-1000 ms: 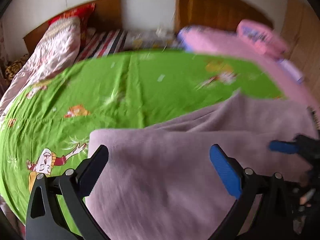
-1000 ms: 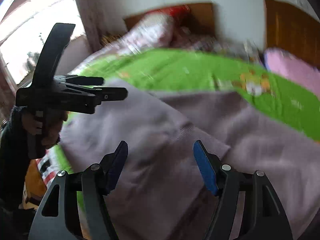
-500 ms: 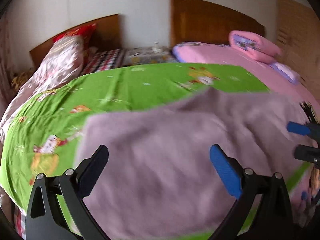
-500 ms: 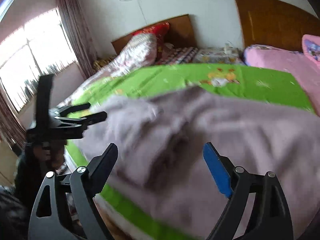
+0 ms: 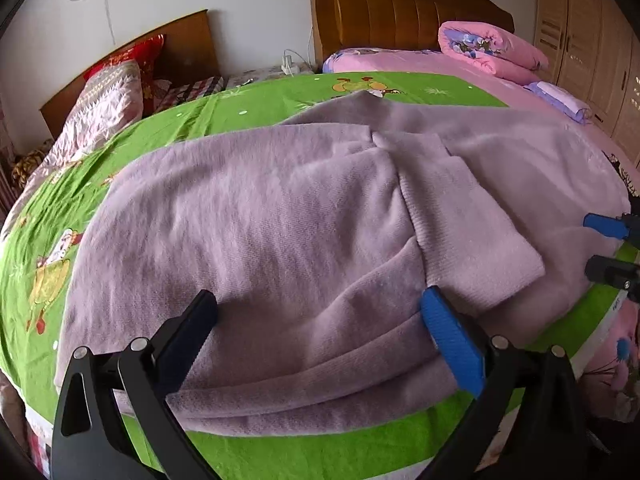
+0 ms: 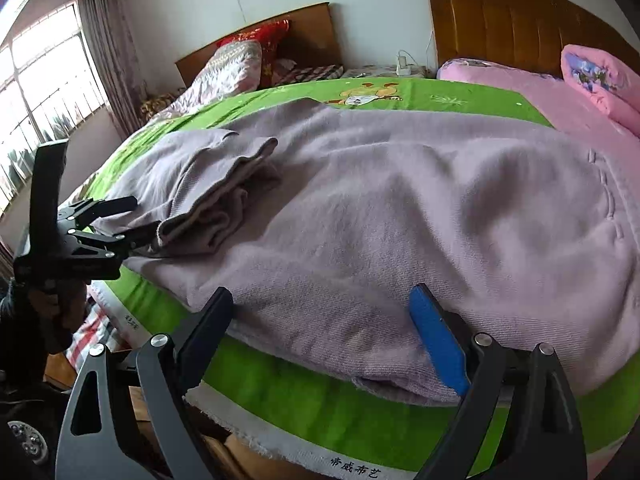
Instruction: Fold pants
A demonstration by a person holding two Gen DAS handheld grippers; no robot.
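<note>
Lilac fleece pants (image 5: 300, 208) lie spread across the green cartoon sheet (image 5: 240, 108), with one leg end folded back over the rest (image 5: 460, 232). My left gripper (image 5: 316, 304) stands open just above the pants' near edge, its pads off the cloth. In the right wrist view the pants (image 6: 420, 200) fill the middle, and the folded leg end (image 6: 208, 176) lies at the left. My right gripper (image 6: 320, 300) hovers over the near hem. Its jaws are opening and only flat cloth lies under them. The left gripper (image 6: 120, 224) shows beside the folded end, and the right gripper (image 5: 608, 248) at the far right.
The sheet's white hem (image 6: 280, 440) hangs at the bed's near edge. Behind it are a pink bed (image 5: 420, 66) with a rolled quilt (image 5: 488, 50), wooden headboards (image 5: 400, 12), a patterned pillow (image 5: 108, 100) and wardrobe doors (image 5: 580, 40). A curtained window (image 6: 36, 92) is on the left.
Both grippers have drawn back toward the near edge of the bed. The pants, blurred and moving before, now lie still and flat. The right jaws have spread wider.
</note>
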